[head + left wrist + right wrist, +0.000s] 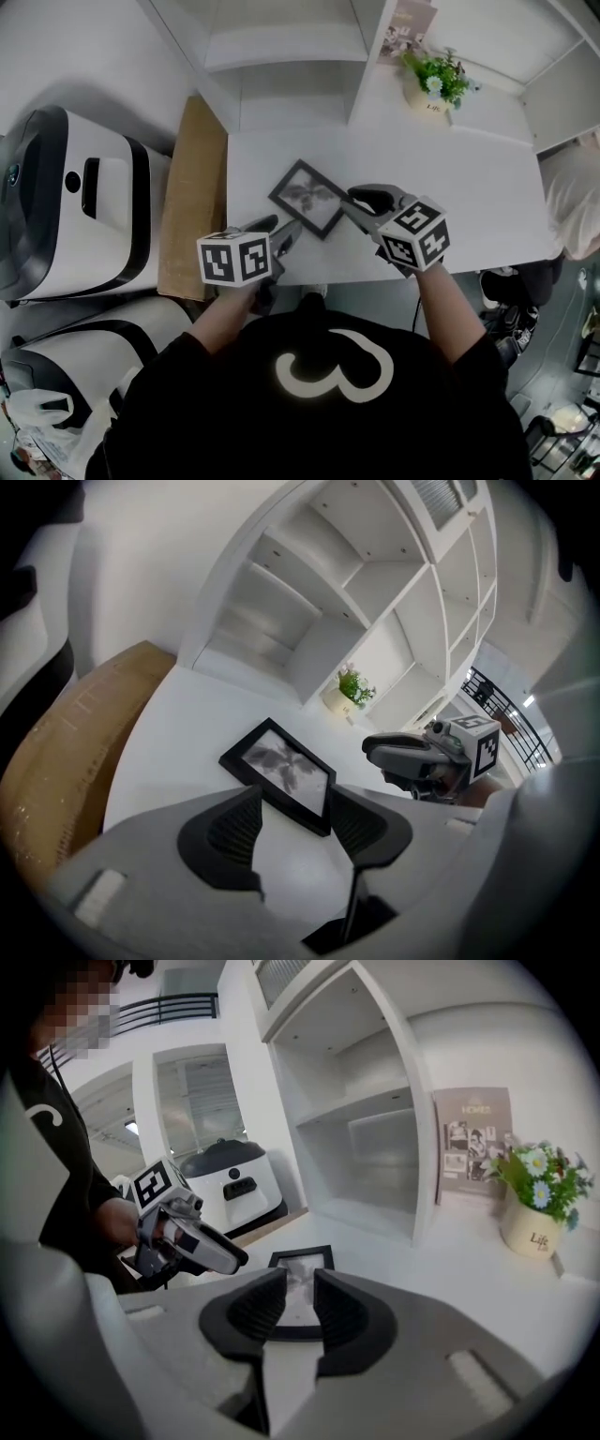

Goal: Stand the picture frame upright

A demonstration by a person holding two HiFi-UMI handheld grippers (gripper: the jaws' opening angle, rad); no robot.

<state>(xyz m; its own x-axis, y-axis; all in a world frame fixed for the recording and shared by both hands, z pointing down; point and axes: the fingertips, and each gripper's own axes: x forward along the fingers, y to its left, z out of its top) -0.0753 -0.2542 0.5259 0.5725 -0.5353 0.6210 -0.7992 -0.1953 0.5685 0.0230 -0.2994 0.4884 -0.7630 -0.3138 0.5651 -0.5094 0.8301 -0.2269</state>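
Note:
A black picture frame [307,197] with a grey leaf print lies flat on the white table [469,187], turned like a diamond. My left gripper [284,234] hovers just short of the frame's near corner, jaws open and nothing between them. In the left gripper view the frame [279,771] lies just beyond the gripper [295,806]. My right gripper [360,200] sits at the frame's right corner, its jaws parted and holding nothing. The right gripper view shows the frame [302,1265] through the gap of the gripper [300,1290], a little way ahead.
A brown cardboard box [192,197] stands against the table's left edge, with a white machine [75,206] beyond it. A potted plant [436,84] and a booklet [408,23] stand at the back right by the white shelf unit [281,47]. The table's front edge runs under both grippers.

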